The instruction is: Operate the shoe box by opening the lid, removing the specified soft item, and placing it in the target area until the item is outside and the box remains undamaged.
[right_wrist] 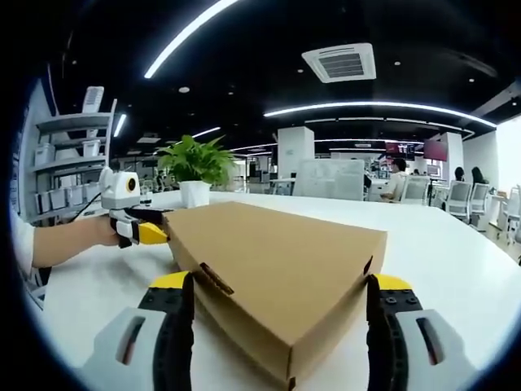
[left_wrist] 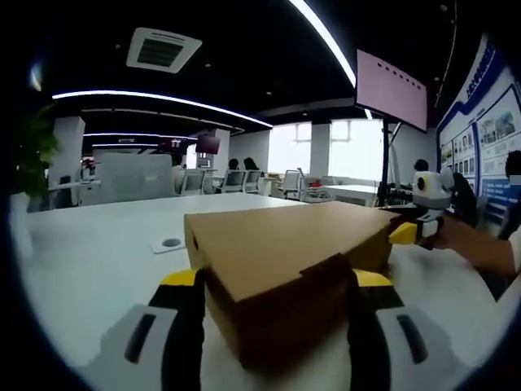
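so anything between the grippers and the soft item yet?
Yes: the closed lid of the cardboard shoe box. The item is not visible. Both grippers, left and right, straddle opposite ends of the box on the white table, with nothing else in the way.

My left gripper (left_wrist: 277, 281) and right gripper (right_wrist: 281, 285) both have black jaws, yellow tips and pale grey bodies with dark slots.

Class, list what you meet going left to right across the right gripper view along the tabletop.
Other gripper with yellow-tipped jaws → green potted plant in a white pot → closed brown cardboard shoe box → grey office chairs.
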